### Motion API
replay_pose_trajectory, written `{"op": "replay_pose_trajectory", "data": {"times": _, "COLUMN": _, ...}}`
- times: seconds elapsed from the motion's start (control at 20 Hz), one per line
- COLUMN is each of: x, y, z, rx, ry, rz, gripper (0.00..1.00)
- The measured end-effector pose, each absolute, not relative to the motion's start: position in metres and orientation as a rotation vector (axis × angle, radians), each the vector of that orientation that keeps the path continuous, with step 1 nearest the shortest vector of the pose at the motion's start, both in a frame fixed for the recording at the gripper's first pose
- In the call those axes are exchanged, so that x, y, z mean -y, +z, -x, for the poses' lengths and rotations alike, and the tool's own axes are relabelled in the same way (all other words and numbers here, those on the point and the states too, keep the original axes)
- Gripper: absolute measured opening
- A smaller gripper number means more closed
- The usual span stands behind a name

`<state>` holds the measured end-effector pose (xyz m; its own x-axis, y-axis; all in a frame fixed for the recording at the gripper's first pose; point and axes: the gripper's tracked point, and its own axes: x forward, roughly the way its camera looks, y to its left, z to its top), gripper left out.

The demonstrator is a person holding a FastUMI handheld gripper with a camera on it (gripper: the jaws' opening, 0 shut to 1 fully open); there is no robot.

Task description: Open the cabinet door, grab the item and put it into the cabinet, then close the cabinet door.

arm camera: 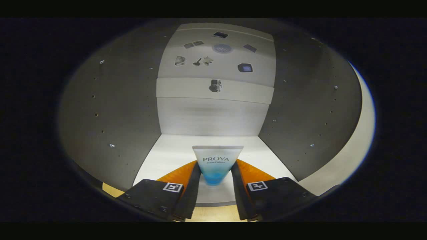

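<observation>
A white tube (217, 163) with a blue lower end stands upright between my fingers, its flat crimped end up. My gripper (216, 173) is shut on the tube, one finger pressing each side of the blue part. The tube is inside the open cabinet, over its white floor (166, 160). The cabinet's grey left wall (116, 110) and grey right wall (307, 110) rise on either side, and the pale back panel (213, 116) lies beyond the tube. The door's pale edge (362, 133) curves past the right wall.
A white shelf edge (186, 88) crosses the back panel, with a small round fitting (215, 85) on it. Above it several small dark stickers and a round vent (222, 48) sit on the upper panel. Rows of peg holes dot both side walls. Wooden tabletop (213, 215) shows under the fingers.
</observation>
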<state>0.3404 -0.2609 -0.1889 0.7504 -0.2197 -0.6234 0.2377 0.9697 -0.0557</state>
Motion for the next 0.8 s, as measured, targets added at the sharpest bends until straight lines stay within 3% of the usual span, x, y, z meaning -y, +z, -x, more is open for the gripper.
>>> {"op": "replay_pose_trajectory", "data": {"times": 0.25, "x": 0.261, "y": -0.193, "z": -0.344, "rx": -0.651, "ry": -0.239, "rz": -0.01, "gripper": 0.57}}
{"op": "replay_pose_trajectory", "data": {"times": 0.35, "x": 0.263, "y": -0.195, "z": -0.344, "rx": -0.653, "ry": -0.246, "rz": 0.012, "gripper": 0.63}}
{"op": "replay_pose_trajectory", "data": {"times": 0.4, "x": 0.263, "y": -0.198, "z": -0.343, "rx": -0.66, "ry": -0.248, "rz": 0.021, "gripper": 0.74}}
{"op": "replay_pose_trajectory", "data": {"times": 0.5, "x": 0.261, "y": -0.201, "z": -0.342, "rx": -0.667, "ry": -0.245, "rz": 0.041, "gripper": 0.89}}
{"op": "replay_pose_trajectory", "data": {"times": 0.6, "x": 0.257, "y": -0.198, "z": -0.341, "rx": -0.658, "ry": -0.241, "rz": 0.055, "gripper": 0.96}}
{"op": "replay_pose_trajectory", "data": {"times": 0.8, "x": 0.247, "y": -0.167, "z": -0.334, "rx": -0.553, "ry": -0.231, "rz": 0.06, "gripper": 0.98}}
